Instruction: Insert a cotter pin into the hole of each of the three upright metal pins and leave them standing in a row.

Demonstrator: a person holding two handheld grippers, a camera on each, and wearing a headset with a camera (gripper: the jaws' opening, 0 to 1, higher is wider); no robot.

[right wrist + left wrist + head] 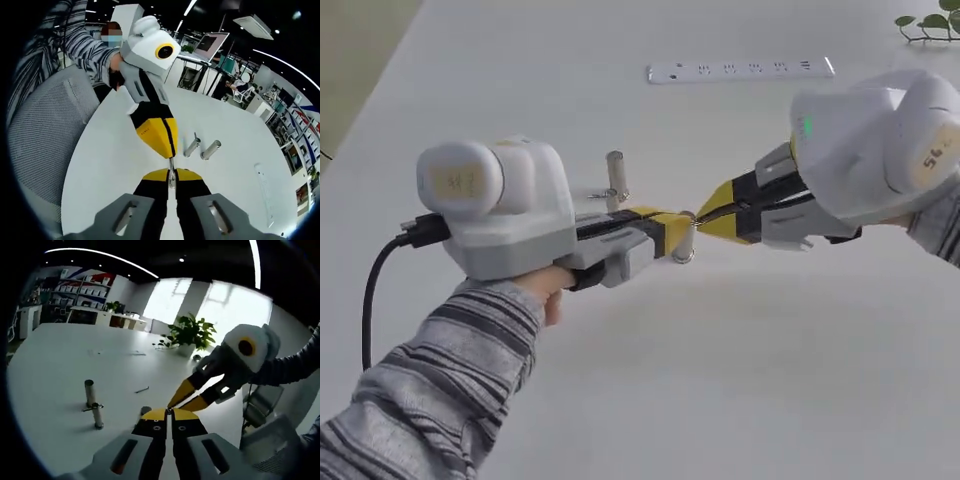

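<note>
My left gripper (672, 230) and right gripper (706, 214) meet tip to tip above the white table (740, 340). Both are shut on one thin cotter pin (171, 171), each at one end; it glints at the left gripper's (170, 413) tips. The right gripper (171, 179) pinches it just below the left's yellow jaw. One upright metal pin (685, 240) stands just beside the left tips, its top (145, 410) partly behind the jaw. Two more metal pins (89, 391) (97, 415) stand farther off, with a cotter pin (92, 407) by them. A loose cotter pin (142, 389) lies flat.
A white power strip (740, 70) lies at the table's far side, and a potted plant (930, 22) at the far right corner. A mesh chair (45, 130) stands beside the table. A black cable (370, 300) hangs from the left gripper.
</note>
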